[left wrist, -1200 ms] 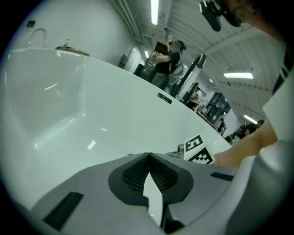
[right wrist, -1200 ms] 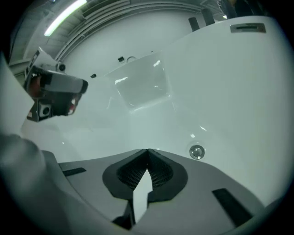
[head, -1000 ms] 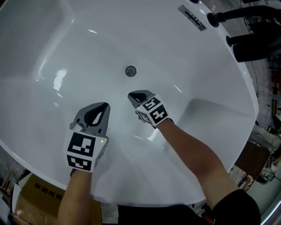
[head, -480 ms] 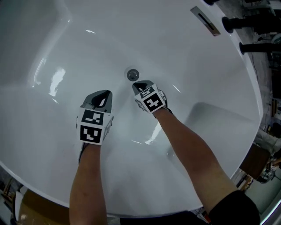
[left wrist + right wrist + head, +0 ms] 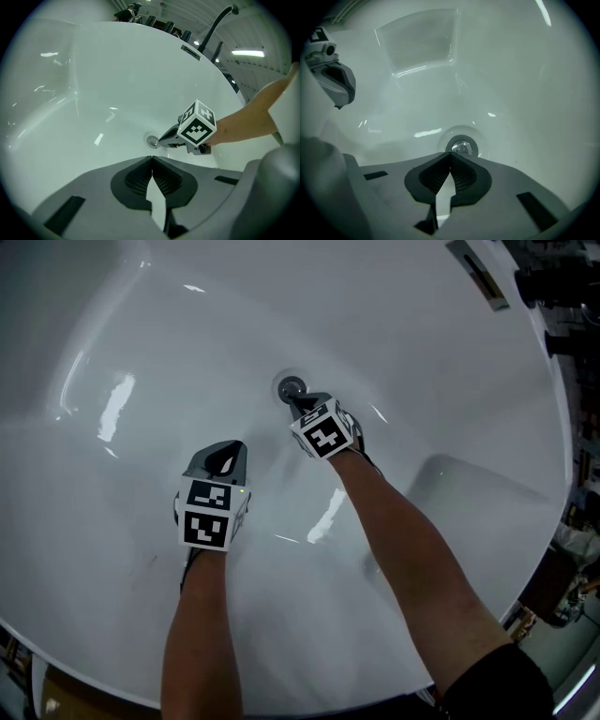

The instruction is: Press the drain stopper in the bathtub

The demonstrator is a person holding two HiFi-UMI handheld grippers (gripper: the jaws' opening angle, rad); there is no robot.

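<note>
A round chrome drain stopper (image 5: 290,387) sits at the bottom of the white bathtub (image 5: 450,381). My right gripper (image 5: 301,409) is shut, empty, with its tips right at the stopper's near edge. In the right gripper view the drain stopper (image 5: 461,146) lies just beyond the closed tips of the right gripper (image 5: 450,154). My left gripper (image 5: 225,452) is shut on nothing, over the tub floor to the left of the drain. From the left gripper view, the left gripper (image 5: 152,159) points toward the drain stopper (image 5: 152,140) and the right gripper (image 5: 161,140).
An overflow slot (image 5: 479,275) sits on the far tub wall at upper right. Black tap fittings (image 5: 553,282) stand on the rim beyond it, with the black faucet (image 5: 216,23) arching above. The tub walls slope up on all sides.
Both grippers moved forward, deeper into the tub. The right gripper's tips went from short of the drain to right at the stopper.
</note>
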